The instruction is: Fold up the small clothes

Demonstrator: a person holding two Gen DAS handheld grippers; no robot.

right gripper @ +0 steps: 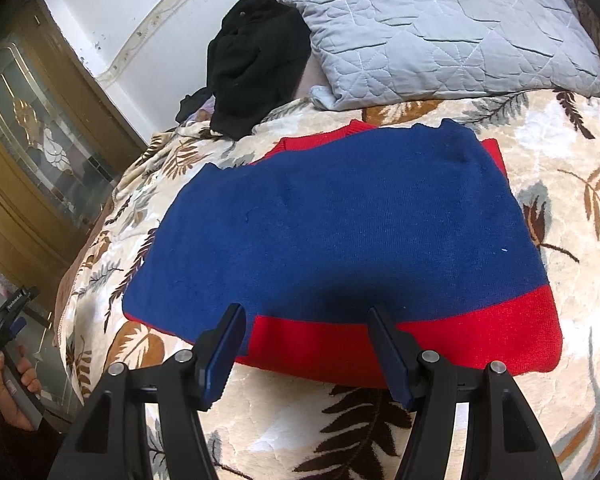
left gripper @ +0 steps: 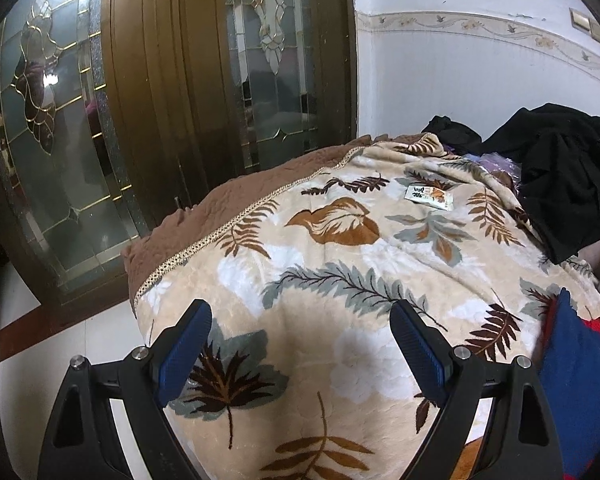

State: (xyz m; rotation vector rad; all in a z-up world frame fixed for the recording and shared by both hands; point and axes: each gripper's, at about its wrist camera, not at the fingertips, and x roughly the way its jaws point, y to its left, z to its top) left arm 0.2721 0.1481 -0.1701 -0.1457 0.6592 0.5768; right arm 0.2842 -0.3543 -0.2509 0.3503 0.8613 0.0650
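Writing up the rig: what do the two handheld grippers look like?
Both match. The left gripper and right gripper each have two black linkage arms with cut-out slots and round silver pivot bolts, ending in flat blue fingers with textured pads. No cables visible. No sleeves in view.

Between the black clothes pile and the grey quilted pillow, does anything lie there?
No. In the right wrist view, the crumpled black clothes pile sits directly against the grey quilted pillow, with nothing between them.
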